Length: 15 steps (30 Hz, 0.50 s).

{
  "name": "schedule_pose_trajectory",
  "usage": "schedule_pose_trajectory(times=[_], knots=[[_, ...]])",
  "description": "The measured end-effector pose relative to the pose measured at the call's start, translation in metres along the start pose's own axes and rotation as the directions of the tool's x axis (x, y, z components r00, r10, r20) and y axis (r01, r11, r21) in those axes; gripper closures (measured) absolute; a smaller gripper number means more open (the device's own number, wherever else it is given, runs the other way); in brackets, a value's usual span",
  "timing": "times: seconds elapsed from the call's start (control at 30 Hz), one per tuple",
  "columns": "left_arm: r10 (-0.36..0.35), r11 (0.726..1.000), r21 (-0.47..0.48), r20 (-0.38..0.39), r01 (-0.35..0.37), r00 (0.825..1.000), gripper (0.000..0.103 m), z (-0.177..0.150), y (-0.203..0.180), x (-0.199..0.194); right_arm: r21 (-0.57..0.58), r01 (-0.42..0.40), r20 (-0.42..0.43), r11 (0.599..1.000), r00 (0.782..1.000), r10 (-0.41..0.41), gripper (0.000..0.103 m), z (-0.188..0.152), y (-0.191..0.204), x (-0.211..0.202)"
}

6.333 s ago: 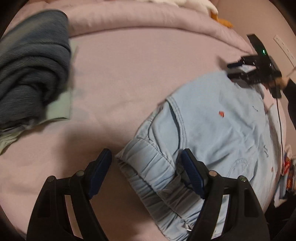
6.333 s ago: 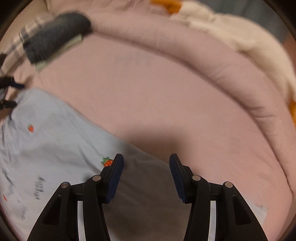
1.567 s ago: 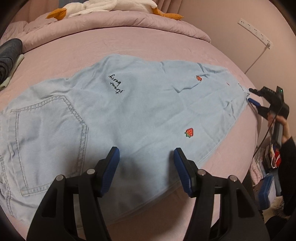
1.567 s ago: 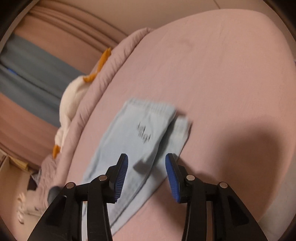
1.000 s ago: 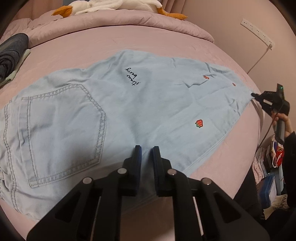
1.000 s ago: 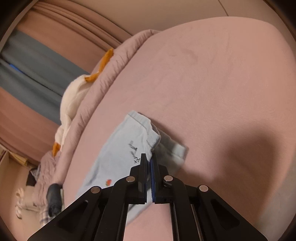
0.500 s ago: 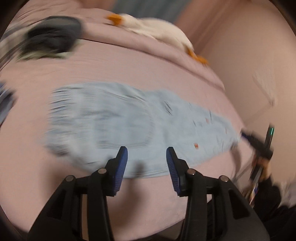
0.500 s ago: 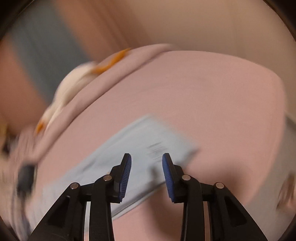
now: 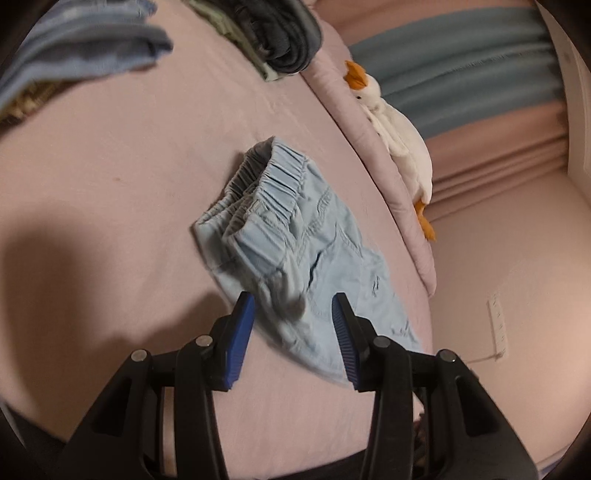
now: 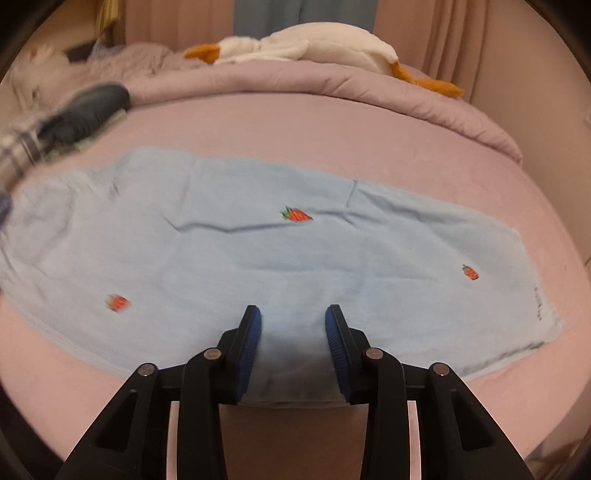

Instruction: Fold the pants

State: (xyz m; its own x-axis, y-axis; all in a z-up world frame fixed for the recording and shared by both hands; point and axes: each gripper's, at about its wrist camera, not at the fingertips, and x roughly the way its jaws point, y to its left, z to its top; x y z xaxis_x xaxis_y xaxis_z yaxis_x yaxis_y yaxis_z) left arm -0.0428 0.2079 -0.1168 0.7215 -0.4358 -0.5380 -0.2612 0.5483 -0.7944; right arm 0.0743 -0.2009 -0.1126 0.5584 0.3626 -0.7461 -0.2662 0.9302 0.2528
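**Pants Laid Flat on Bed, Both Grippers Released**

Surroundings: a white plush goose with orange beak and feet (image 10: 306, 44) lies along the rolled pink quilt (image 10: 332, 88) at the far edge of the pink bed sheet (image 9: 110, 155). A dark grey folded garment (image 9: 280, 33) and a blue folded cloth (image 9: 85, 51) sit at the sheet's far left corner, well apart from the pants. Nothing lies on the pants or blocks access to them.

Orientation: the light-blue denim pants with strawberry embroidery (image 10: 258, 251) lie flat mid-sheet. In the right wrist view the long axis runs left to right, hem end at the right. In the left wrist view the gathered elastic waistband (image 9: 266, 181) points away from the camera.

Grippers: the left gripper (image 9: 293, 317) is released, its jaws apart over the near waist edge, pads pressing nothing. The right gripper (image 10: 293, 332) is released above the near leg edge.

Change: one second earlier both grippers were clenched at the fabric; both have since let go and rolled.
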Motion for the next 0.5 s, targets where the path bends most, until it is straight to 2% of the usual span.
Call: schedule_pose_trajectory(times=[0.07, 0.13, 0.2, 0.23, 0.27, 0.3, 0.4, 0.5], knots=[[-0.017, 0.999, -0.043, 0.004, 0.018, 1.0, 0.06, 0.005, 0.002, 0.009, 0.01, -0.008, 0.02, 1.0, 1.0, 0.008, 0.066, 0.006, 0.0, -0.007], [0.0, 0.999, -0.05, 0.014, 0.001, 1.0, 0.06, 0.007, 0.002, 0.012, -0.003, -0.002, 0.036, 1.0, 0.999, 0.002, 0.066, 0.014, 0.005, -0.01], [0.03, 0.998, -0.05, 0.047, -0.028, 0.998, 0.066, 0.01, 0.003, 0.014, -0.012, -0.011, 0.045, 1.0, 0.999, 0.012, 0.066, 0.015, 0.01, -0.012], [0.054, 0.998, -0.047, 0.062, -0.051, 0.997, 0.079, 0.011, 0.002, 0.014, -0.017, -0.014, 0.048, 1.0, 0.999, 0.015, 0.066, 0.016, 0.01, -0.012], [0.079, 0.997, -0.031, 0.077, -0.077, 0.994, 0.087, 0.011, 0.0, 0.014, -0.022, -0.018, 0.047, 1.0, 0.999, 0.019, 0.066, 0.016, 0.011, -0.012], [0.093, 0.996, -0.019, 0.093, -0.091, 0.991, 0.089, 0.011, -0.001, 0.012, -0.025, -0.019, 0.044, 1.0, 0.999, 0.02, 0.066, 0.017, 0.014, -0.007], [0.108, 0.993, 0.032, 0.175, -0.116, 0.979, 0.091, 0.003, -0.01, -0.004, -0.039, -0.019, 0.032, 0.999, 0.999, 0.02, 0.066, 0.017, 0.021, -0.005], [0.086, 0.989, 0.101, 0.206, -0.109, 0.975, 0.091, 0.0, -0.019, -0.014, -0.064, -0.022, 0.038, 0.998, 0.999, 0.024, 0.066, 0.016, 0.029, -0.01]])
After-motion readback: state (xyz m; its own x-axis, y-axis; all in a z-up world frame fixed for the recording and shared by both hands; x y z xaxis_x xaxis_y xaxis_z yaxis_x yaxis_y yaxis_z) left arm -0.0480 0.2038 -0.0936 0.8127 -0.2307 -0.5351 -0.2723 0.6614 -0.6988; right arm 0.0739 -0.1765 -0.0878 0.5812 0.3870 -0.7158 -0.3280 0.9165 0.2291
